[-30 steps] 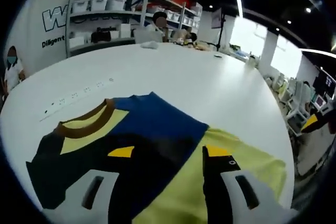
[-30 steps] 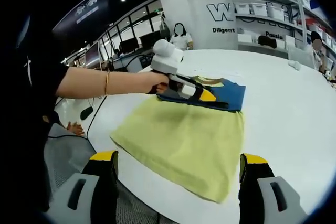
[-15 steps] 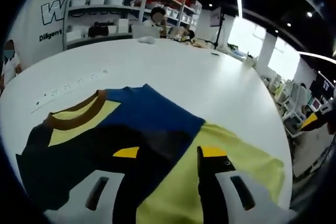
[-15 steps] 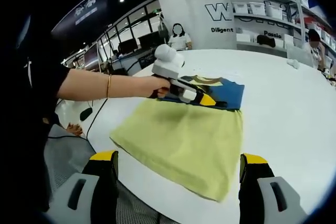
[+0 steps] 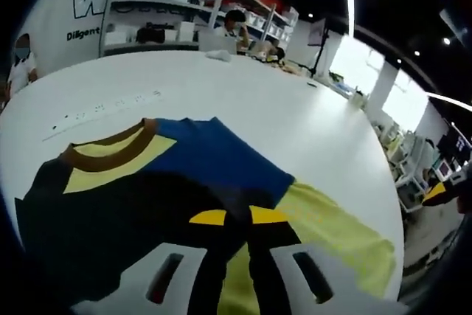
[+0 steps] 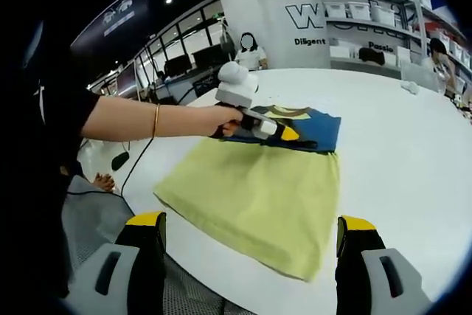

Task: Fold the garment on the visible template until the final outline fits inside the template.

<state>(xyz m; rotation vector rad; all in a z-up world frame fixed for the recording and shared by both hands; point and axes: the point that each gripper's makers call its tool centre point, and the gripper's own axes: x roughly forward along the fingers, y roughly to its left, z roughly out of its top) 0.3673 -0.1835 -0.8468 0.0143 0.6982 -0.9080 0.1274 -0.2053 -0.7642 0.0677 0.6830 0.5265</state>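
Right now the garment (image 6: 269, 175) is lying flat on the white round table (image 6: 413, 160), its yellow-green body reaching toward the near table edge and its blue shoulder part (image 5: 221, 160) and brown collar (image 5: 110, 149) pointing toward the table's middle. Beyond the collar a wide stretch of bare tabletop is running out to the far edge, where shelves with bins (image 5: 158, 5) are standing. To the garment's side toward the windows the table is also lying open, while the yellow hem is sitting close to the near edge, just short of the rim in the right gripper view.

In the left gripper view the left gripper (image 5: 237, 217) is sitting low over the cloth, its two yellow-tipped jaws drawn almost together where the dark sleeve fabric meets the blue and yellow panels; whether cloth is actually caught between them cannot be told. The right gripper view is showing that same tool held by a hand (image 6: 221, 117) on a bare forearm with a thin bangle, tips down at the dark sleeve.

The right gripper (image 6: 251, 230) is hovering off the near table edge with jaws spread wide, well apart from the hem, gripping nothing.
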